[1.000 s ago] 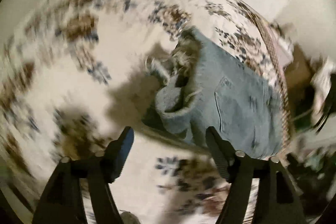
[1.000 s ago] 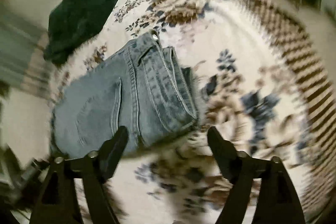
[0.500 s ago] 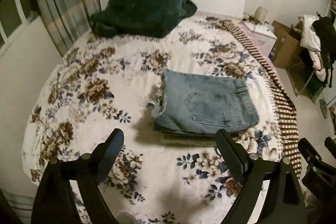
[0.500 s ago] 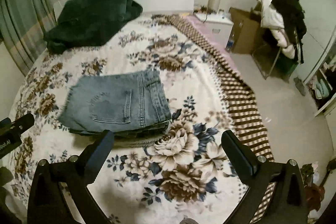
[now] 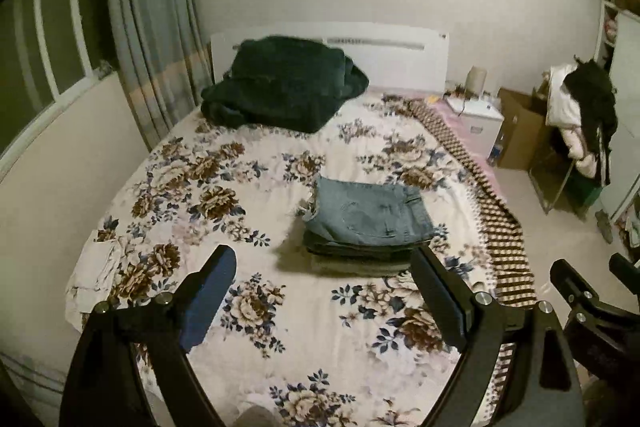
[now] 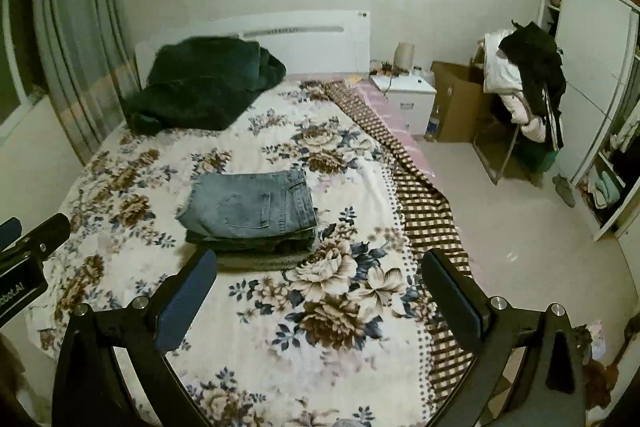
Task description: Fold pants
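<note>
A floral bedspread [image 5: 224, 195] covered the bed ahead of the tool. Far ahead, a dark green blanket [image 5: 280, 87] lay heaped against the white headboard [image 5: 384, 55]. To the right stood a nightstand [image 6: 408, 99], a cardboard box [image 6: 456, 103] and a chair piled with clothes [image 6: 528, 75]. Curtains [image 5: 156, 27] hung at far left.

Both wrist views high, far back, facing bed [image 5: 360, 347]; share folded jeans [image 6: 248, 207].

Ahead of the left gripper [image 5: 324, 293], the folded jeans [image 5: 370, 217] hide most of the darker garments [image 5: 352, 253] stacked beneath, whose kind cannot be told.
</note>
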Tool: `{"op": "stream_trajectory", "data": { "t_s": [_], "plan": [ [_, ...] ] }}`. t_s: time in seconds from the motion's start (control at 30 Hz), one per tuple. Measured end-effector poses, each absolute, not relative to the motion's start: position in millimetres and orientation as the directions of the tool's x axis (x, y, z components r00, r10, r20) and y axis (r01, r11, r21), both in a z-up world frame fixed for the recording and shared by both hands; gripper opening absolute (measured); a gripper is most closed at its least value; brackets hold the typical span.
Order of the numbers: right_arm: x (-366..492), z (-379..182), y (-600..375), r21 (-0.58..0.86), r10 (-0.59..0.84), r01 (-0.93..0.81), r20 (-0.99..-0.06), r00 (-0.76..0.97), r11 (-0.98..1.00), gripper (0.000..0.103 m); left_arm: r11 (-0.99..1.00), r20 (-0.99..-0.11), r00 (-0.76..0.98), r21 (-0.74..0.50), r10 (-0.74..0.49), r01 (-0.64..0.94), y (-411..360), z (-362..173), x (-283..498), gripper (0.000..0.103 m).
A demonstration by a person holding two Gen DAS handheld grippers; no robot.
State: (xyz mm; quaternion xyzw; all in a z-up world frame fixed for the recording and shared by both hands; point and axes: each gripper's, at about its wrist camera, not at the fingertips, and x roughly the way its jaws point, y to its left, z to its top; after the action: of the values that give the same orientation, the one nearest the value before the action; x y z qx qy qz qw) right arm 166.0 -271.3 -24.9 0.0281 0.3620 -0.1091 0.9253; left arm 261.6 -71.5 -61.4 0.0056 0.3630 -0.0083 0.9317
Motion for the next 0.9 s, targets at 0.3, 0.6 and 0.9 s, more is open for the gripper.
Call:
{"op": "stream_trajectory", "data": {
  "t_s": [0.3,0.6,0.9],
  "plan": [
    [65.9,39.9,-253.6,-0.028,-0.182,0.208,-0.611,0.771,0.978,0.103,0.999,-0.624,0.781,-0.018,-0.039,0.036,-56.5,-19.0,192.7,0.089],
    [15.5,80.6,-228.0,-0.026,-0.201,0.227,-0.575,0.793,0.973,0.103,0.998,-0.628,0.776,-0.019,-0.064,0.067,-35.2,-9.3,166.0,0.089],
    [4.0,87.7,-209.4,-0.03,-0.208,0.234,-0.577,0.79,0.972,0.103,0.997,-0.612,0.789,0.008,-0.052,0.072,-26.4,-4.3,150.4,0.103]
  ]
}}
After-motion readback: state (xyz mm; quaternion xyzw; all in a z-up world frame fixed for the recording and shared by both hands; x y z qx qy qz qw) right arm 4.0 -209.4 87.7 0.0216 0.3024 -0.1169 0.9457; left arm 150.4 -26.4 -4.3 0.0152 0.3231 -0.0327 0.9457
